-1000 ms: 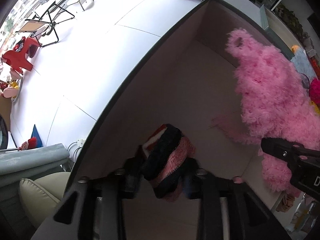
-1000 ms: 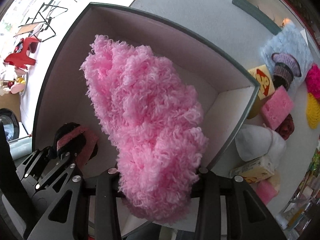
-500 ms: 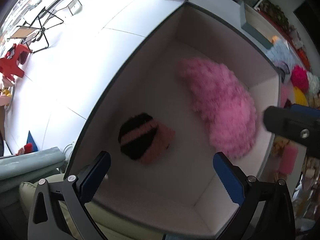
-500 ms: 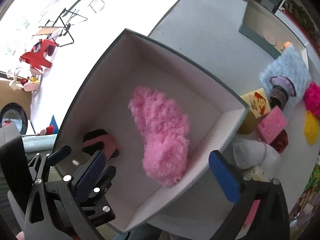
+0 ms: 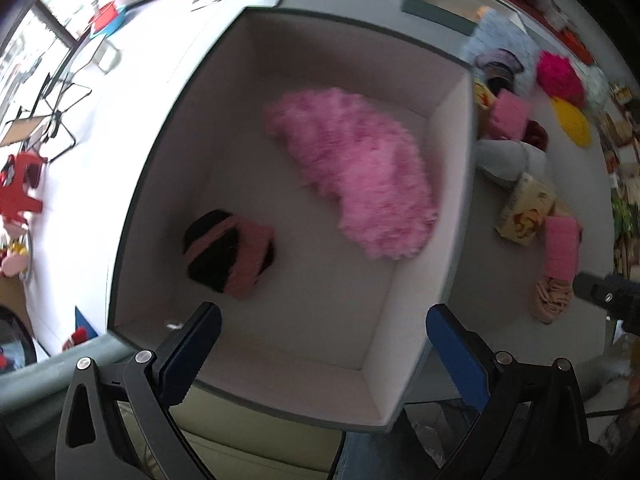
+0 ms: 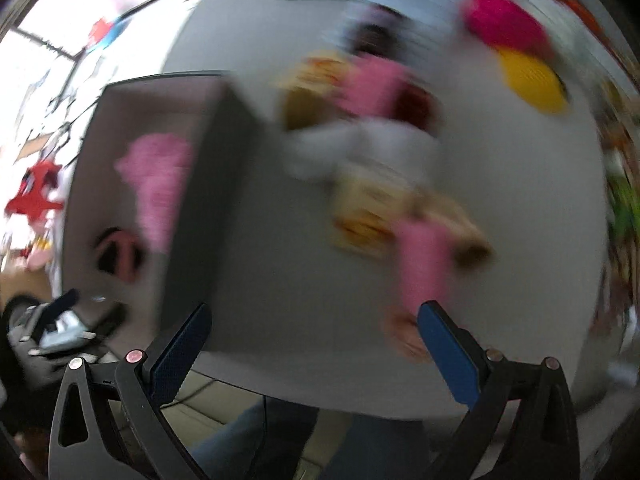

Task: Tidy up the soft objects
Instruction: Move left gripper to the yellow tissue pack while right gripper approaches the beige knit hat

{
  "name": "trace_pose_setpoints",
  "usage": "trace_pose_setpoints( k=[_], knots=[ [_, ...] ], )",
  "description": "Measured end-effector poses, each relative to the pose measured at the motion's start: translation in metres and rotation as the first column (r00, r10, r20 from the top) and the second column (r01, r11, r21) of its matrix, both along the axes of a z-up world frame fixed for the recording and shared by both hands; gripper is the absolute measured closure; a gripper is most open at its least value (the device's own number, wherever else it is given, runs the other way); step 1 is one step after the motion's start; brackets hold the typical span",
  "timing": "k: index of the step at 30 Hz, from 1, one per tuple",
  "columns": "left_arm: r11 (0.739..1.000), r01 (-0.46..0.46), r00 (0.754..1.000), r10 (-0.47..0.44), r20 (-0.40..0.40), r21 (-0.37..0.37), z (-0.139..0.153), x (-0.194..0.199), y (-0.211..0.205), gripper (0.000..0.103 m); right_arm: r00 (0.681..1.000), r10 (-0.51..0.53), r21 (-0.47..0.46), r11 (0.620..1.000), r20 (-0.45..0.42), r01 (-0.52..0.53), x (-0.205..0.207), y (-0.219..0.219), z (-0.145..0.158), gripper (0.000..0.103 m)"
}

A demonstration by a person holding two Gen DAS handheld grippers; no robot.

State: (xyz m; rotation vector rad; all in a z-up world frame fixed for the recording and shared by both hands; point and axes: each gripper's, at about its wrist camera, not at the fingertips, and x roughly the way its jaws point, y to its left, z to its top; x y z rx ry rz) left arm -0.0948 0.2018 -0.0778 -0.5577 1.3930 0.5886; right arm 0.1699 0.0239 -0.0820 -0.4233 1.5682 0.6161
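Note:
A grey box (image 5: 464, 200) with a white inside holds a fluffy pink piece (image 5: 356, 172) and a black-and-pink knitted piece (image 5: 230, 254). My left gripper (image 5: 320, 344) is open and empty above the box's near edge. My right gripper (image 6: 312, 344) is open and empty over the table to the right of the box (image 6: 208, 208); its view is blurred. Loose soft things lie on the table: pink sponges (image 5: 562, 246), a magenta pompom (image 5: 560, 76), a yellow round piece (image 5: 572, 122), a white bundle (image 5: 508, 160).
A yellow printed pack (image 5: 524, 216) and a peach knitted piece (image 5: 552, 298) lie right of the box. A light blue cloth (image 5: 500, 36) and a teal-edged tray (image 5: 436, 4) sit at the back. The floor with a red stool (image 5: 18, 188) is to the left.
Both grippers opened and dropped their pieces in the box, then pulled back. The right gripper has swung right over the table's loose items.

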Motion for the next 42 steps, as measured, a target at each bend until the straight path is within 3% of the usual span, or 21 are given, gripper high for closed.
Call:
trace_pose_setpoints(
  k=[5,8,16,23,27,36,39,42],
  knots=[
    [0.998,0.065,0.998,-0.065,0.005,0.013,0.008,0.03,-0.022,0.0,0.983,-0.175,-0.065,0.983,-0.053,0.171,0.025,-0.061,-0.024,0.0],
    [0.994,0.109,0.994,-0.11,0.015,0.016,0.011,0.048,-0.038,0.0,0.976,-0.21,-0.072,0.976,-0.061,0.206,0.033,-0.077,-0.032,0.0],
    [0.985,0.17,0.985,-0.17,0.013,-0.006,0.013,0.083,-0.07,0.0,0.982,-0.166,-0.052,0.985,-0.093,0.162,0.041,-0.073,-0.052,0.0],
    [0.987,0.156,0.987,-0.157,-0.021,-0.034,0.008,0.105,-0.083,0.0,0.987,-0.107,-0.037,0.994,-0.117,0.103,0.06,-0.038,-0.078,0.0],
    [0.989,0.138,0.99,-0.14,-0.032,-0.056,0.0,0.122,-0.092,0.0,0.99,-0.109,-0.078,0.992,-0.093,0.102,0.083,-0.047,-0.093,0.0],
    [0.994,0.008,0.999,-0.012,-0.038,-0.108,-0.037,0.171,-0.102,0.0,0.964,-0.264,-0.112,0.96,-0.034,0.258,0.151,-0.121,-0.09,0.0],
    [0.979,-0.127,0.992,0.129,0.001,-0.156,-0.045,0.182,-0.093,0.0,0.961,-0.273,-0.104,0.958,-0.051,0.267,0.164,-0.142,-0.09,0.0],
    [0.947,-0.265,0.962,0.272,0.017,-0.183,-0.052,0.191,-0.08,0.0,0.961,-0.267,-0.097,0.961,-0.07,0.26,0.168,-0.158,-0.089,0.0]
  ],
)
